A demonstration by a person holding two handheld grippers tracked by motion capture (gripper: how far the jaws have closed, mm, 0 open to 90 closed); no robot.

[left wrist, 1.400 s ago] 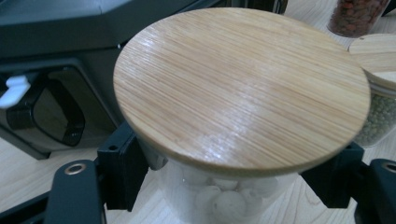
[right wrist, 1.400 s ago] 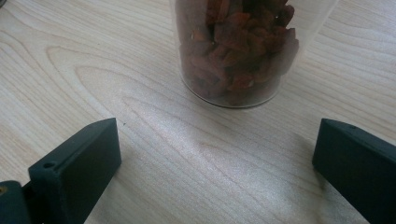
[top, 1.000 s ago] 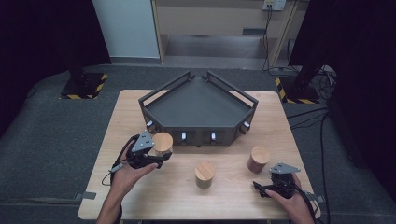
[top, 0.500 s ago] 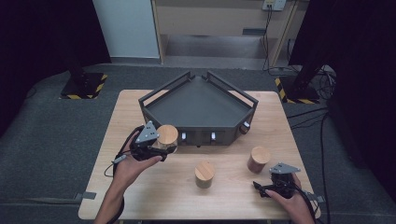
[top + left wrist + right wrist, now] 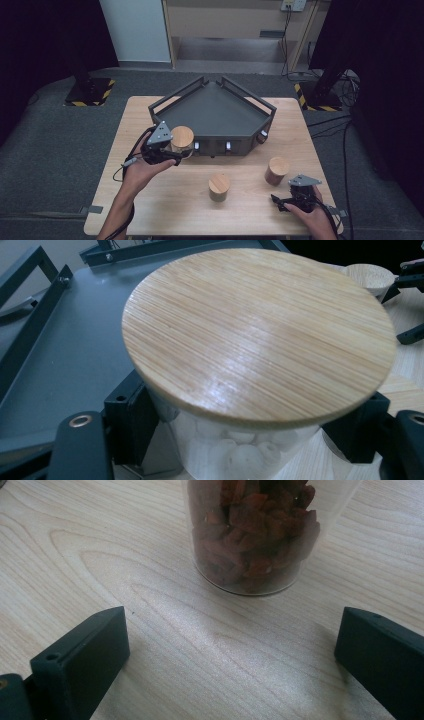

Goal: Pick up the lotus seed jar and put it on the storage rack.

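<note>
My left gripper [image 5: 176,151] is shut on a clear jar with a round bamboo lid [image 5: 182,136] and holds it in the air at the front left corner of the dark tray [image 5: 215,107]. In the left gripper view the lid [image 5: 255,330] looms close, white pieces show through the glass [image 5: 235,452], and both pads [image 5: 131,422] press on the jar's sides. My right gripper [image 5: 282,201] rests near the table's front right, jaws open. In the right gripper view a jar of red-brown pieces [image 5: 255,535] stands on the wood just beyond the open pads [image 5: 87,652].
A third bamboo-lidded jar [image 5: 219,186] stands on the wooden table [image 5: 165,210] at front centre. The red-filled jar [image 5: 276,170] stands right of it. The tray's raised rails [image 5: 172,97] ring its rear and sides. Dark floor surrounds the table.
My left gripper has lifted the jar and carried it a little farther from the person, toward the tray's front left corner. The right gripper and the two other jars have stayed put.
</note>
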